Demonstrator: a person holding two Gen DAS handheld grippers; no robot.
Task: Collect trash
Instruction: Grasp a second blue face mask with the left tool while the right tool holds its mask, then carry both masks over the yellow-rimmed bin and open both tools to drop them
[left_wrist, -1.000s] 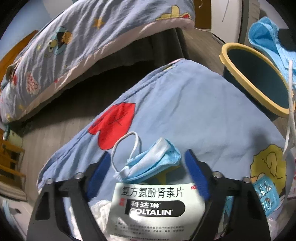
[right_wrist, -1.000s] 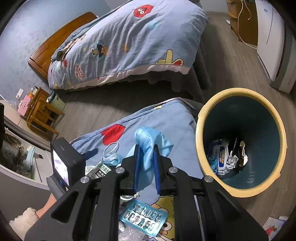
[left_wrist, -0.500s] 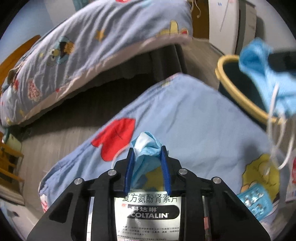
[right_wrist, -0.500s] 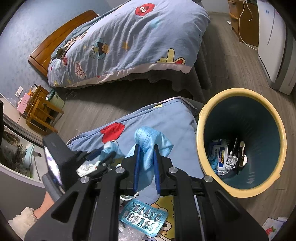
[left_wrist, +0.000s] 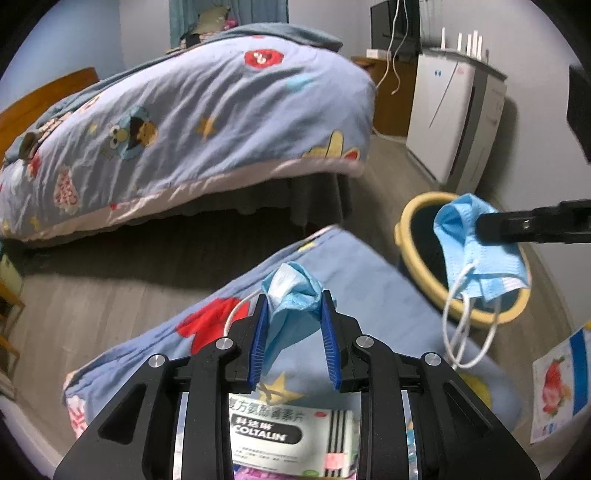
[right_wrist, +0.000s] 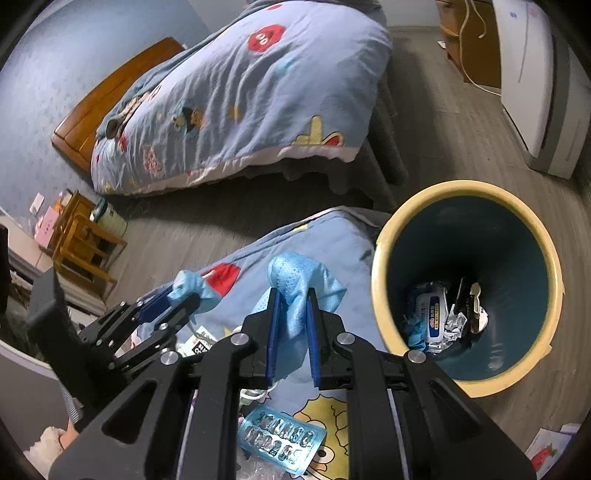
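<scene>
My left gripper (left_wrist: 293, 315) is shut on a crumpled blue face mask (left_wrist: 291, 291) and holds it above the blue cartoon blanket (left_wrist: 362, 280). It also shows in the right wrist view (right_wrist: 181, 295). My right gripper (right_wrist: 291, 317) is shut on another blue face mask (right_wrist: 299, 280), which hangs with its white ear loops beside the bin in the left wrist view (left_wrist: 480, 251). The yellow-rimmed trash bin (right_wrist: 384, 236) stands to the right with wrappers inside. A COLTALIN medicine box (left_wrist: 273, 432) and a blister pack (right_wrist: 280, 439) lie on the blanket below the grippers.
A bed with a blue cartoon duvet (left_wrist: 184, 122) stands behind. A white appliance (left_wrist: 454, 122) is at the far right wall. A wooden stool (right_wrist: 85, 240) stands at left. A printed packet (left_wrist: 557, 384) lies on the floor at right.
My left gripper closed on the face mask on the blanket and lifted it. The right gripper kept its mask and moved closer to the bin.
</scene>
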